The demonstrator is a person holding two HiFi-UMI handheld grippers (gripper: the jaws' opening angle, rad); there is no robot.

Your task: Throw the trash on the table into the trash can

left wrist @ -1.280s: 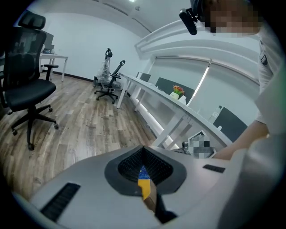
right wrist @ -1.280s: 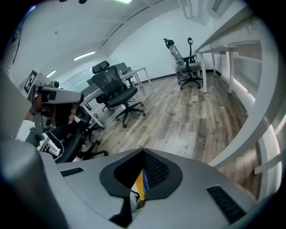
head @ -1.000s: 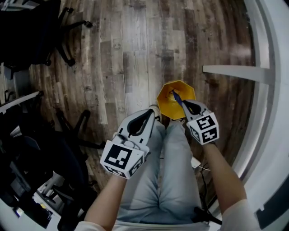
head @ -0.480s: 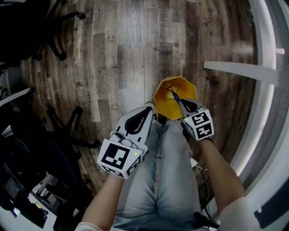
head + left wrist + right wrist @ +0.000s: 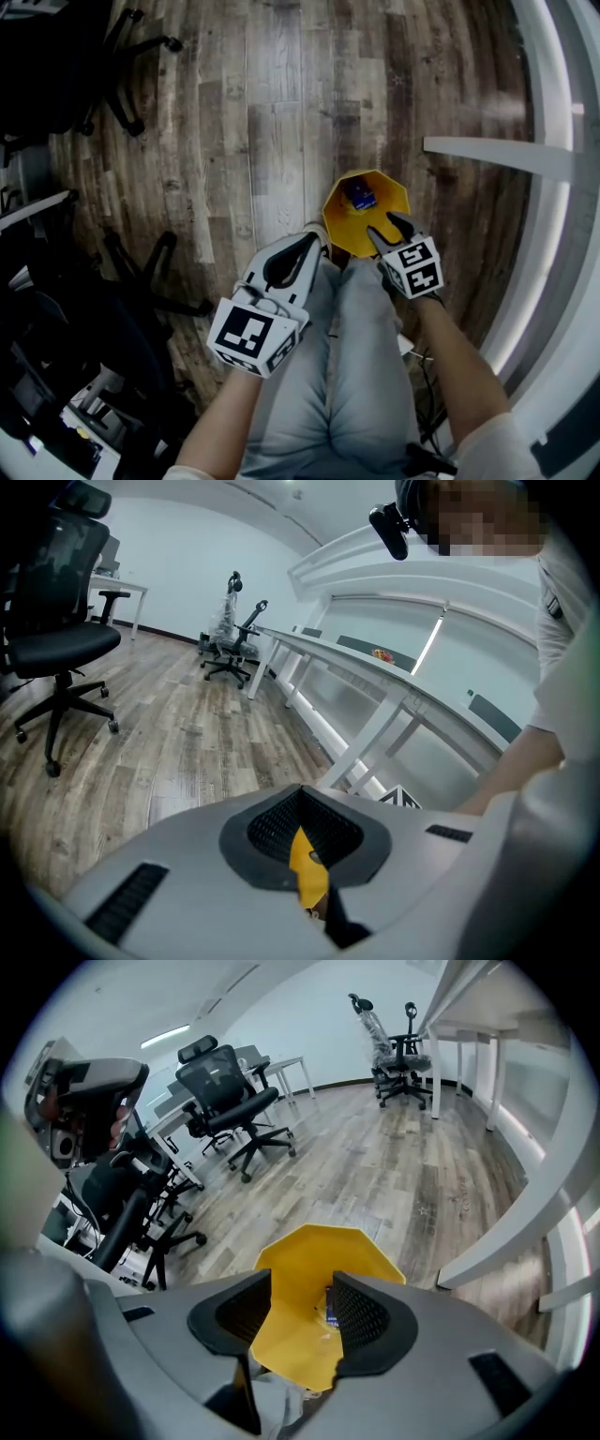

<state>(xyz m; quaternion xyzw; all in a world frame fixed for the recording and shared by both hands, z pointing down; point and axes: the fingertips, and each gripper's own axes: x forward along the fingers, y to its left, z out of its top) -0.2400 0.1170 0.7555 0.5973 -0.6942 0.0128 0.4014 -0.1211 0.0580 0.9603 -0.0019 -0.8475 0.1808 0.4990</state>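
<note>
A yellow trash can [image 5: 379,200] stands on the wood floor just past the person's knees. A small blue piece of trash [image 5: 359,195] lies inside it. My right gripper [image 5: 388,228] hangs over the can's near rim; its jaws have just been opening and stand apart with nothing between them. In the right gripper view the can [image 5: 305,1274] fills the gap between the jaws of the right gripper [image 5: 302,1305], and the blue trash [image 5: 330,1309] shows at the right pad's edge. My left gripper [image 5: 307,246] is shut and empty, left of the can; a sliver of the can [image 5: 307,874] shows behind its closed jaws.
The person's legs in light trousers [image 5: 342,366] are below the grippers. Black office chairs [image 5: 56,66] and a chair base [image 5: 150,272] stand at the left. A curved white table edge [image 5: 562,187] and its white beam [image 5: 497,152] run along the right.
The right jaws, shut on the blue trash before, have opened, and the trash now lies in the can. Both grippers have sunk a little.
</note>
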